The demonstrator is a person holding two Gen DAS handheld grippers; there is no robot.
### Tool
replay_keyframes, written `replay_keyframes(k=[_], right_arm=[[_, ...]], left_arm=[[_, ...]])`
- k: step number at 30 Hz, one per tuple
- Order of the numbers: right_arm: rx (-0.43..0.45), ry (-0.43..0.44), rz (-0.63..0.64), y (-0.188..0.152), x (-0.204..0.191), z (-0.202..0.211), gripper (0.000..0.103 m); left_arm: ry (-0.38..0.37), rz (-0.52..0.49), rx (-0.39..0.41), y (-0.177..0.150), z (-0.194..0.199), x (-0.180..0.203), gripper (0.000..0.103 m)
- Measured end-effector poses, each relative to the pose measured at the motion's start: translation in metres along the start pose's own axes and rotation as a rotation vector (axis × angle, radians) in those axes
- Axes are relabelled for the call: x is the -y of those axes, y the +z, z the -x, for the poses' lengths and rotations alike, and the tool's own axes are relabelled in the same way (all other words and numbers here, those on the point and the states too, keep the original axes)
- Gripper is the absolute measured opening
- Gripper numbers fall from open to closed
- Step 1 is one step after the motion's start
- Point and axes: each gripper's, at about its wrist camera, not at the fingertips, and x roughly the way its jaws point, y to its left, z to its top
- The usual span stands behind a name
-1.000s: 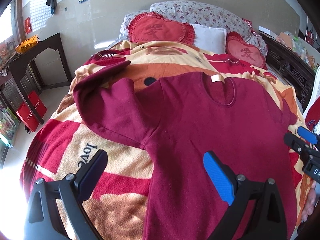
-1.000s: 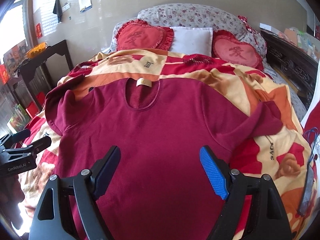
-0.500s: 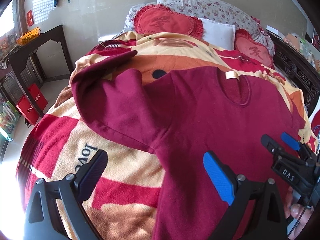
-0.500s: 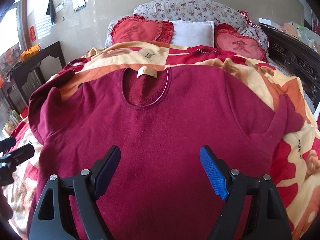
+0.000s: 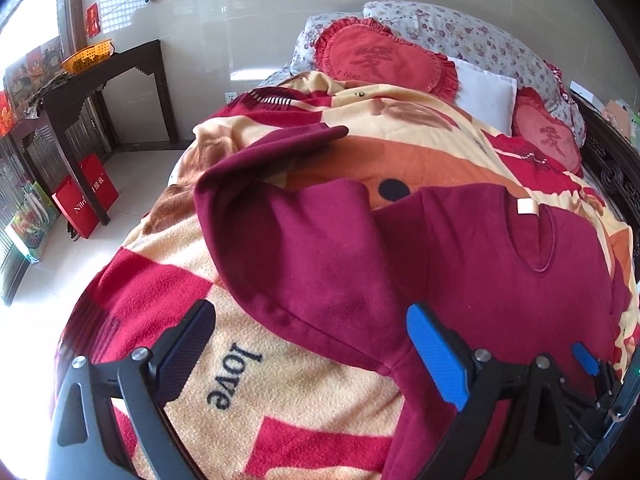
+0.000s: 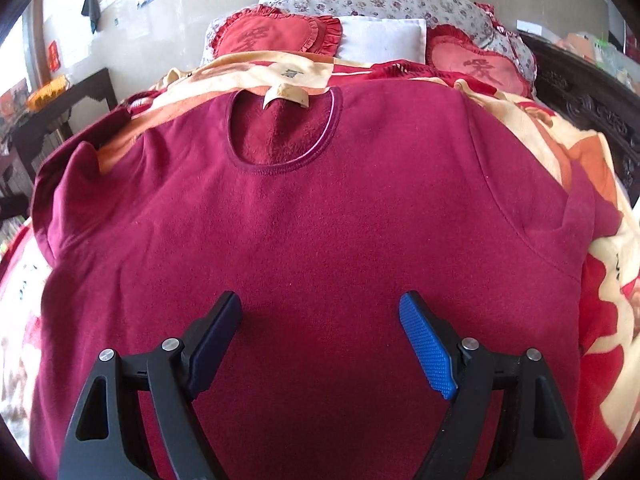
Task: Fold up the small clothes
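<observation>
Maroon long-sleeved top (image 6: 320, 240) spread front-up on a blanket-covered bed, both grippers hovering over it with fingers apart.

The top lies flat on the red, orange and cream fleece blanket (image 5: 280, 392), its round neckline with a cream label (image 6: 285, 98) toward the pillows. Seen from the left wrist, one sleeve (image 5: 288, 216) bends up and away toward the bed's edge. The left gripper (image 5: 310, 344) hangs above the sleeve's lower seam and the blanket's "love" lettering, gripping nothing. The right gripper (image 6: 320, 320) is over the middle of the chest, also empty. Two red heart cushions (image 6: 276, 34) and a white pillow (image 6: 382, 38) sit at the head of the bed.
</observation>
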Motion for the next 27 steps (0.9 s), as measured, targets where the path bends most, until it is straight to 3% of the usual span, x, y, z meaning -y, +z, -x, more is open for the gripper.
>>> replay_keyframes(k=[27], right_arm=[[-0.020, -0.011, 0.025, -0.001, -0.005, -0.009, 0.071]], left_arm=[[0.024, 0.049, -0.024, 0.002, -0.016, -0.025, 0.099]])
